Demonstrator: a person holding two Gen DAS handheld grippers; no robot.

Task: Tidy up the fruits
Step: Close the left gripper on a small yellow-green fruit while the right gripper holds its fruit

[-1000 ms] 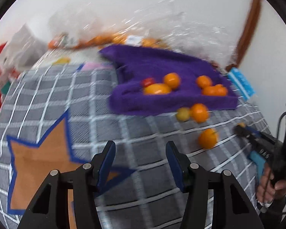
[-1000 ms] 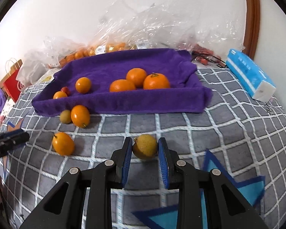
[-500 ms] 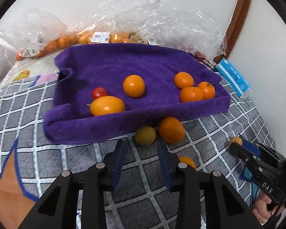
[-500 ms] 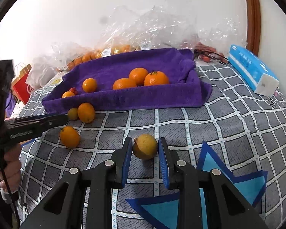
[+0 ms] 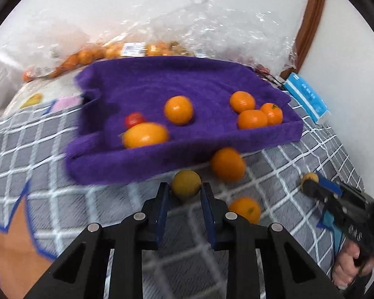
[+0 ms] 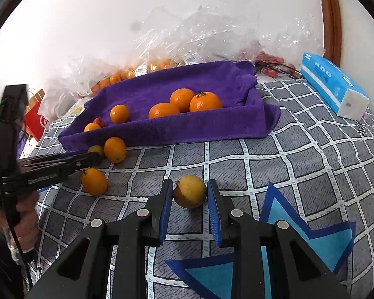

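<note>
A purple towel-lined tray (image 5: 162,164) (image 6: 187,132) on a grey checked bedspread holds several oranges and one small red fruit (image 5: 134,119). Just in front of it, my left gripper (image 5: 185,194) is closing on a small yellow-green fruit (image 5: 186,184), its blue pads touching both sides. An orange (image 5: 227,164) lies right of that fruit, another orange (image 5: 245,209) nearer. My right gripper (image 6: 190,194) is shut on a second yellowish fruit (image 6: 190,191) low over the bedspread. From the right wrist view, the left gripper (image 6: 94,155) reaches in from the left beside the two loose oranges (image 6: 115,149) (image 6: 94,181).
Clear plastic bags (image 6: 212,37) with more oranges are piled against the wall behind the tray. A blue tissue pack (image 6: 334,87) lies at the back right, a red bag (image 6: 36,122) at the far left. A person's hand (image 6: 25,221) holds the left gripper's handle.
My left gripper swung over towards the tray's front and its jaws narrowed around the yellow-green fruit. The right gripper kept its hold on its fruit and barely moved.
</note>
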